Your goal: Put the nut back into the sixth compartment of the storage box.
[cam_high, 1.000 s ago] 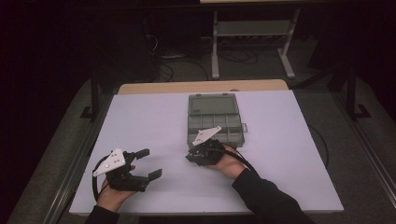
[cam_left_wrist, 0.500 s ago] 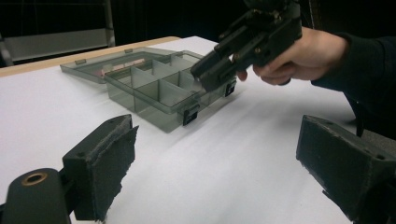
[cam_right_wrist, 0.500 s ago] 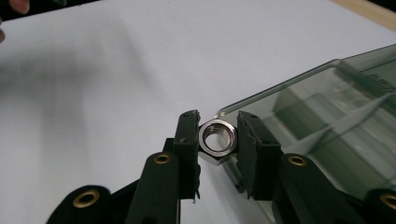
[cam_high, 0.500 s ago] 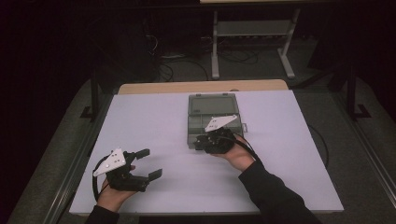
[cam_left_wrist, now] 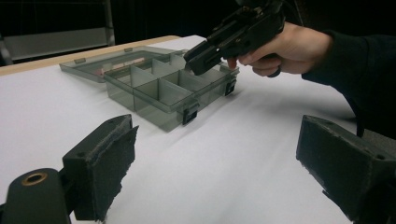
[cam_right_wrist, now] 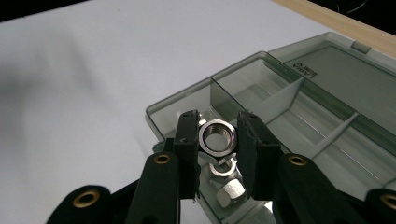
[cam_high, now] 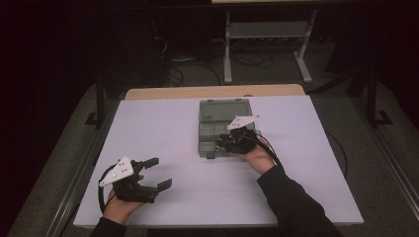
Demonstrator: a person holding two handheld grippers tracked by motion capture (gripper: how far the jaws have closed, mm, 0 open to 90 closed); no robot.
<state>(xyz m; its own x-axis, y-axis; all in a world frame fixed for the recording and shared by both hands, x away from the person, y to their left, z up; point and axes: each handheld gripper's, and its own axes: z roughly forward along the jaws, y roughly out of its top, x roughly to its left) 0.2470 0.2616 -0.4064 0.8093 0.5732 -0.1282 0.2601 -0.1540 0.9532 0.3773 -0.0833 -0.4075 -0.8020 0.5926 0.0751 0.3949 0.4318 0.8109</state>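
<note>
A smoky grey compartment box (cam_high: 225, 109) lies open at the table's middle, its lid flat behind it. My right gripper (cam_high: 222, 143) hovers over the box's front compartments, shut on a large shiny steel nut (cam_right_wrist: 217, 136) held across its flats. Under the nut, in the near corner compartment, lie a smaller nut (cam_right_wrist: 229, 193) and a washer (cam_right_wrist: 223, 168). My left gripper (cam_high: 159, 173) rests near the table's front left, open and holding nothing. In the left gripper view its pads (cam_left_wrist: 105, 161) frame the box (cam_left_wrist: 154, 91) and the right gripper (cam_left_wrist: 198, 58) beyond.
The white table top (cam_high: 163, 133) has free room to the left and front of the box. A wooden strip (cam_high: 212, 92) runs along the far edge. Beyond stand a metal rack (cam_high: 267, 29) and floor cables.
My right gripper has moved a little farther and to the right, from the box's front edge to over its compartments. The left gripper has stayed put.
</note>
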